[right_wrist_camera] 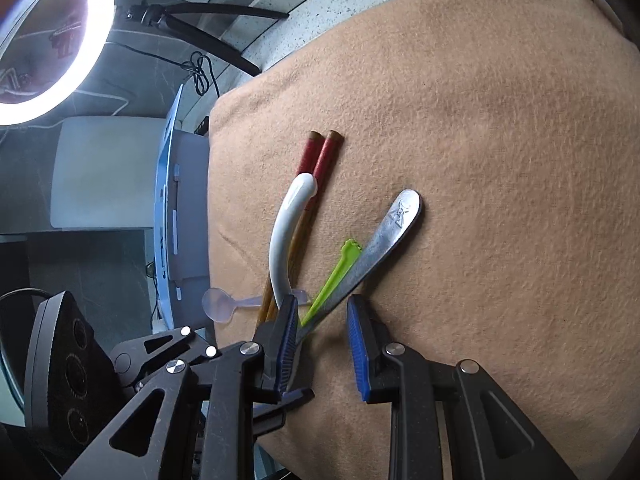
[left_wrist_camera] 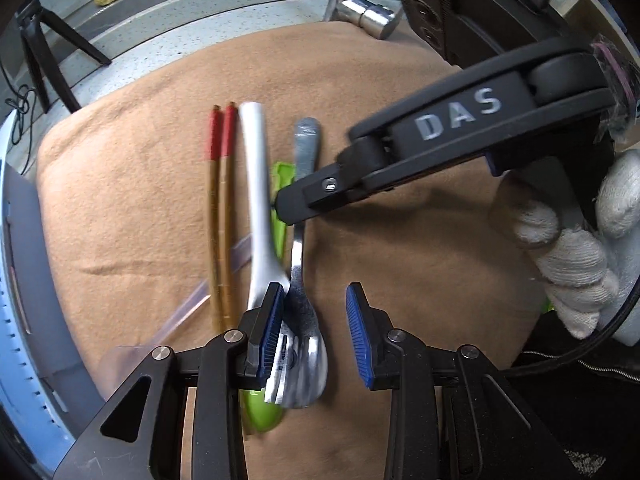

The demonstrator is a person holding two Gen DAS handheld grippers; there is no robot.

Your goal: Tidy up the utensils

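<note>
Left tool [left_wrist_camera: 314,320], jaws apart, straddles the metal spoon [left_wrist_camera: 302,300] mid-cloth [left_wrist_camera: 400,240]. Right tool [right_wrist_camera: 322,344], also apart, holds nothing. Centre the left jaws on the spoon alone before closing.

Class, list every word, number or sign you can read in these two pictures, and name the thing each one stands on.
"DAS": raised grey letters on the black arm of the right tongs, seen from the left wrist view.
An embossed emblem on the handle end of the metal spoon: a figure, not readable as letters.
Nothing else is legible; the chopsticks, white spoon and green plastic utensil show no writing.
</note>
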